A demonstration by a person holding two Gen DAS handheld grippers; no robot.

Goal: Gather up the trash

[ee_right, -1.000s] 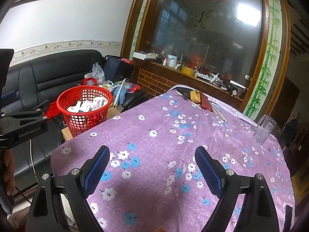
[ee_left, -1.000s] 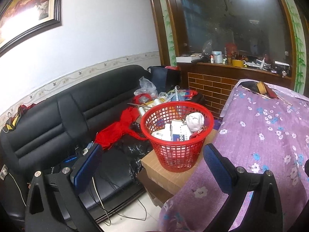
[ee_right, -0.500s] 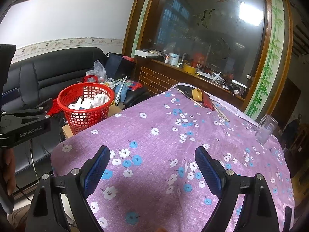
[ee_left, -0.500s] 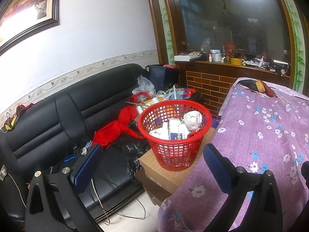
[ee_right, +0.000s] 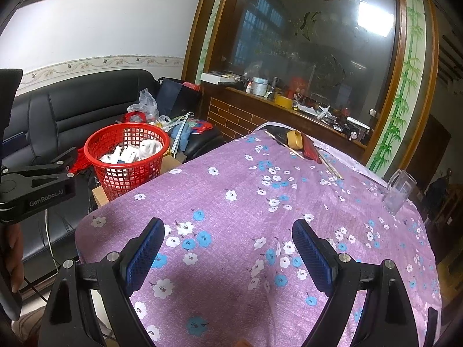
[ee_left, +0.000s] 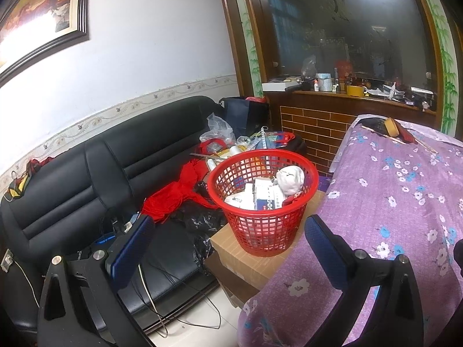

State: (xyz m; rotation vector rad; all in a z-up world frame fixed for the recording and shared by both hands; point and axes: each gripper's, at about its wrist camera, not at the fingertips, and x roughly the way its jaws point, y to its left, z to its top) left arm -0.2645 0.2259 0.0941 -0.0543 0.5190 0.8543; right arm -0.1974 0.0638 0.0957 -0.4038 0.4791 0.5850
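left claw [ee_left: 225, 248]: wide open, nothing in it. It hangs off the tabletop's edge, aimed at the basket, with the sofa below on one side and the cloth on the other.

right claw [ee_right: 228, 251]: also wide open and empty, hovering over bare cloth. Nothing sits between the pads [ee_right: 144, 256].

trash: it's in the red basket [ee_left: 262, 232], as far as I can see. There are small white boxes [ee_left: 264, 198], a crumpled white wad [ee_left: 289, 177] and something red tucked by the rim.

basket: sits on a cardboard box [ee_left: 246, 257] right beside the tabletop, between it and the sofa. It looks roughly half full.

progress: I'd say mostly done, maybe finished. The near and middle parts of the cloth have no scraps on them.

left to do: possibly the stuff at the far end, namely a tape roll [ee_right: 295, 138], a dark red flat thing beside it and some thin sticks [ee_right: 285, 146]. I can't tell if that counts as trash. The glass [ee_right: 399, 189] near the right edge probably stays.

tabletop: covered in a purple cloth [ee_right: 246, 202] with white and blue flowers, draping over the edges.

room: black leather sofa [ee_left: 86, 185] piled with red fabric, plastic bags and cables. There's a white wall with a patterned border and a framed picture [ee_left: 37, 8]. A brick-fronted counter [ee_left: 347, 101] full of clutter runs under a big dark glass panel with painted bamboo edges.
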